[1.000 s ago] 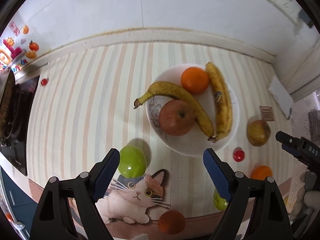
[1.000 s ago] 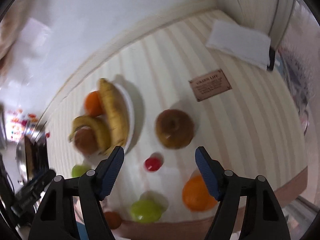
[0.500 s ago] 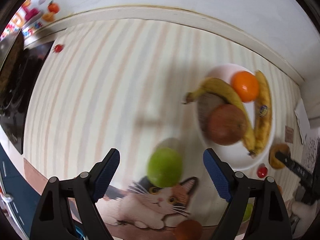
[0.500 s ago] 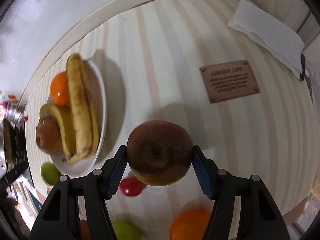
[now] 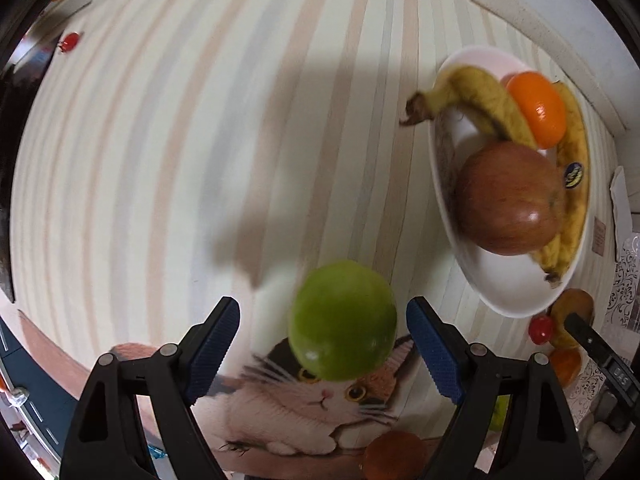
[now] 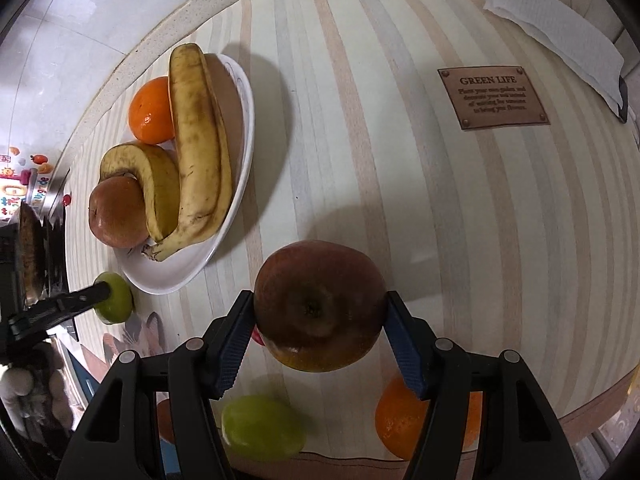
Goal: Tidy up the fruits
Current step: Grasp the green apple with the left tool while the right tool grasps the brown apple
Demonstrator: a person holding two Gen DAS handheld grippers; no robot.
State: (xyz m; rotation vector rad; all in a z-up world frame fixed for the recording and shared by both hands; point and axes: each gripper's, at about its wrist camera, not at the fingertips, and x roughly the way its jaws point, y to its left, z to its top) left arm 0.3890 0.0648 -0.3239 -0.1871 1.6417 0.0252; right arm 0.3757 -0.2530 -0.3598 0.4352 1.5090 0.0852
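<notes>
A green apple (image 5: 344,320) lies on the striped cloth at the edge of a cat picture. My left gripper (image 5: 324,320) points down over it with the apple between its closing jaws; a gap shows at the left pad (image 5: 216,344). In the right wrist view my right gripper (image 6: 320,308) is shut on a dark red apple (image 6: 320,304), both blue pads against its sides. A white plate (image 6: 168,276) to the left holds two bananas (image 6: 200,140), an orange (image 6: 150,110) and a red apple (image 6: 116,212).
Near the table's front edge lie an orange (image 6: 404,420), a green fruit (image 6: 260,428), a cherry tomato (image 5: 541,330) and a brownish fruit (image 5: 394,456). A brown label (image 6: 494,98) and a paper towel (image 6: 560,28) lie at the far right. Another small tomato (image 5: 70,40) sits far left.
The left gripper has come down over the green apple, which now sits between its jaws. The right gripper has closed on the dark red apple and sunk a little.
</notes>
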